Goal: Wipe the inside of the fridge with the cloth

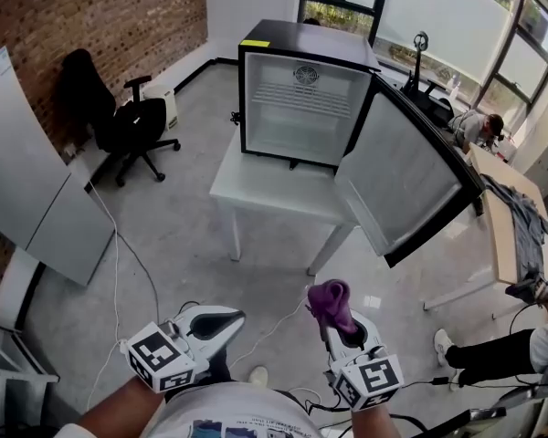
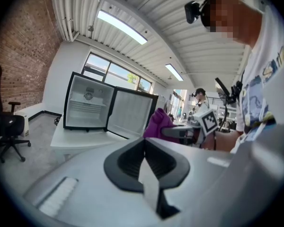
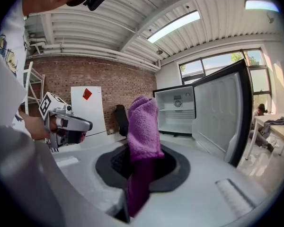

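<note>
Fridge point(image 1: 297, 126): upright on white desk point(image 1: 256, 185), door point(image 1: 406, 176) swung wide open to the right, wire shelf point(image 1: 301, 99) inside. Purple cloth point(image 3: 143, 126): clamped between the jaws of the right gripper point(image 1: 336, 313), top end standing free above them, well apart from the fridge. Left gripper point(image 1: 217, 320): beside the right one, jaws pressed together, nothing between them.

A red brick wall point(image 1: 119, 16) runs at 10 o'clock above the pale grey floor point(image 1: 183, 254), with a black office chair point(image 1: 110, 117) before it and a white panel point(image 1: 27, 181) leaning at 9 o'clock. Dark-framed windows point(image 1: 420, 7) fill 1 o'clock, a white worktop point(image 1: 256, 188) stands at 12, a wooden table point(image 1: 498, 245) at 3. Strip lights point(image 2: 122, 26) glow on the ribbed ceiling point(image 2: 180, 32)
</note>
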Tool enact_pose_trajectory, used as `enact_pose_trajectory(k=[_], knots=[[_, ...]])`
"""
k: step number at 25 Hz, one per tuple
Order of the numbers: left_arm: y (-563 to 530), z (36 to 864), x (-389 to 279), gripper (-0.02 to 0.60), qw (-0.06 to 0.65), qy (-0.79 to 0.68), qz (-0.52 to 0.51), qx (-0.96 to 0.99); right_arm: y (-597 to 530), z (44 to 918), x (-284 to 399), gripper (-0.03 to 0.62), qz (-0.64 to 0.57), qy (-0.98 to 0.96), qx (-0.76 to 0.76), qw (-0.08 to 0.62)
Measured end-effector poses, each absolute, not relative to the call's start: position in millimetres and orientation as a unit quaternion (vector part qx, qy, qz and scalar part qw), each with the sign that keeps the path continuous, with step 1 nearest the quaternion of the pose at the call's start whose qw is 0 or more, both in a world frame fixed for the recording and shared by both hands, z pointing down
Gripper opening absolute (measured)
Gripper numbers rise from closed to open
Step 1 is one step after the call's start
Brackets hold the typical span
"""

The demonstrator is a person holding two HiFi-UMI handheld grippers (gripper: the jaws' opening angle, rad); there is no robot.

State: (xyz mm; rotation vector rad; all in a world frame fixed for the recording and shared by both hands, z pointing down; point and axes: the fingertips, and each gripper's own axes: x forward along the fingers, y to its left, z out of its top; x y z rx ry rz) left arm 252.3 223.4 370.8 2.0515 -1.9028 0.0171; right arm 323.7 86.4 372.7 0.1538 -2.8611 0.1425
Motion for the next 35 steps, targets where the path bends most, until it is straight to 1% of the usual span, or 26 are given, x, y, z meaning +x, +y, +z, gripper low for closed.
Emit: enact_pose_trajectory(k=[7,13,18,23,30,35], knots=[[199,367,190,0.006,0.164,-0.649,0.004,0.743,47,362,265,0.055,0.038,-0.984,0.114,0.133],[171,348,120,0.006,0.138,-0.629,0.000,0.765,2,349,199,0.054,0.030,-0.974,0.182,0.129],[166,334,56,0.007,0.132,-0.612,0.015,0.780,-31,328,139,0.054,0.035,-0.963,0.241,0.112],[166,327,5,0.007,0.118,-0.596,0.032,0.793,-71,320,97,0.054,0.051,-0.947,0.305,0.089],[145,326,-29,0.006,0.125,-0.589,0.007,0.799,-134,303,55,0.054,0.056,-0.928,0.363,0.066],[113,324,-47,0.008,0.124,-0.587,0.012,0.800,-188,292,30,0.054,0.063,-0.920,0.385,0.047]])
